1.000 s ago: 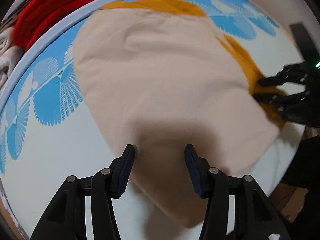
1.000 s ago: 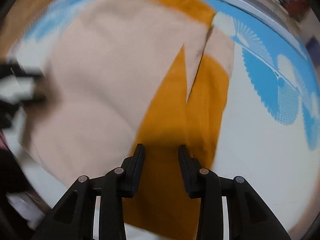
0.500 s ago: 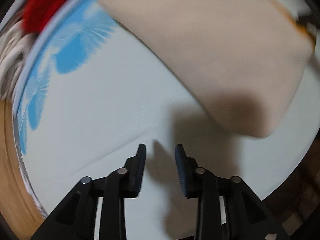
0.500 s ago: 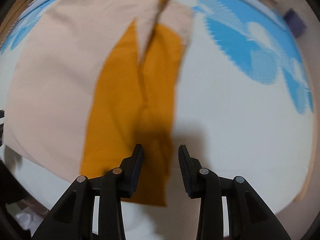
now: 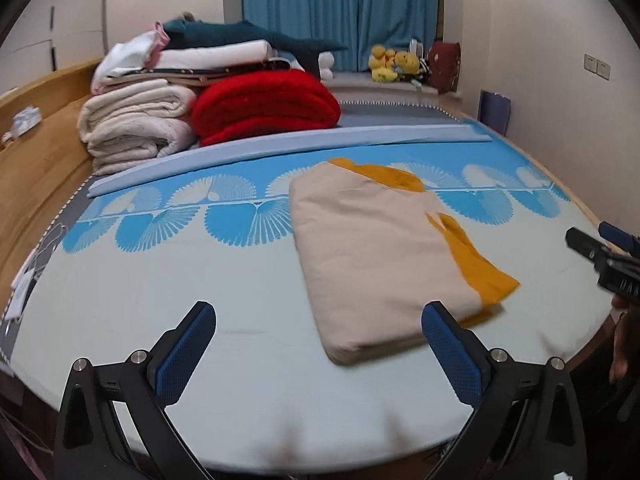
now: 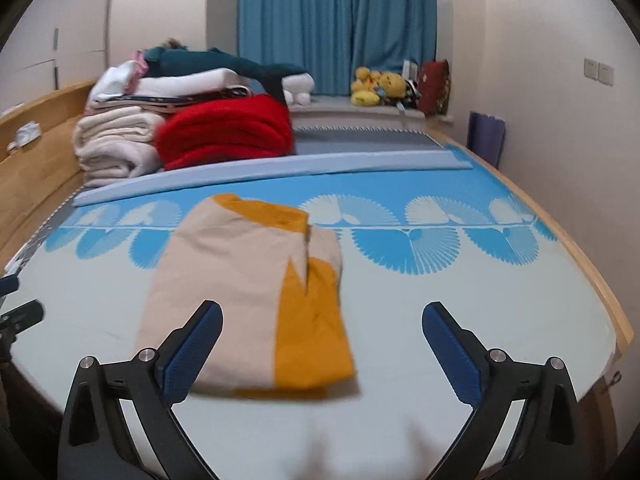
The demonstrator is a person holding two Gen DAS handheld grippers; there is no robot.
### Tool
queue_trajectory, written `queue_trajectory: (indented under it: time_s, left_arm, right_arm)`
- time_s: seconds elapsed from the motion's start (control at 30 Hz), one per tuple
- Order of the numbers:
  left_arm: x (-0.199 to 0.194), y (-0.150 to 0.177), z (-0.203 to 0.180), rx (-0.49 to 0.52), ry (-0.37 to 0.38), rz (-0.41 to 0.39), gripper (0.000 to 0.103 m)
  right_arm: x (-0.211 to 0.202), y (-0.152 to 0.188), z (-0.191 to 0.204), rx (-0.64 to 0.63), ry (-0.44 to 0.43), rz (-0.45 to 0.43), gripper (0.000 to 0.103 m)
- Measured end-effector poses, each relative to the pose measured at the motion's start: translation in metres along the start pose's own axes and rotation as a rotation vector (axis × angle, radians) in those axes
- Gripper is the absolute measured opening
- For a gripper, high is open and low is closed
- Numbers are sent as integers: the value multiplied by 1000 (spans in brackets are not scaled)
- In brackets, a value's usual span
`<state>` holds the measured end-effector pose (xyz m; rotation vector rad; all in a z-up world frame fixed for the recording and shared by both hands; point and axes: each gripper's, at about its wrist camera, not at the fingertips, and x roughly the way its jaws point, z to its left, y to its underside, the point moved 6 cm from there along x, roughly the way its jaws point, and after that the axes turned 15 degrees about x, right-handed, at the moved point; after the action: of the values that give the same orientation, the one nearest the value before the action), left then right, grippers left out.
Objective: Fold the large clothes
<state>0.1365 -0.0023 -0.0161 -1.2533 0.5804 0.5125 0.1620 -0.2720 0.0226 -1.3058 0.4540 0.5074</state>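
A folded beige and orange garment (image 5: pixel 372 248) lies flat on the bed; it also shows in the right wrist view (image 6: pixel 248 292). My left gripper (image 5: pixel 320 344) is wide open and empty, held back above the bed's near edge, left of the garment's near corner. My right gripper (image 6: pixel 322 344) is wide open and empty, held back above the near edge, with the garment ahead to the left. The right gripper also shows at the right edge of the left wrist view (image 5: pixel 608 252).
A blue and white patterned sheet (image 5: pixel 160 280) covers the bed. A stack of folded blankets (image 5: pixel 140 120) and a red blanket (image 5: pixel 264 104) sit at the far left. A blue curtain (image 5: pixel 340 12) and plush toys (image 5: pixel 394 66) are behind. A wooden bed frame (image 6: pixel 592 280) runs along the right.
Both grippers pulled back and up from the garment and opened wide. The views now look level across the bed instead of down at the cloth.
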Motion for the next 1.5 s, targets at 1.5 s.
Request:
queue_trajectory:
  time_s: [1.5]
  left_arm:
    - [31, 46, -43, -127, 76, 127, 102]
  right_arm:
    - [17, 98, 41, -117, 3, 204, 100]
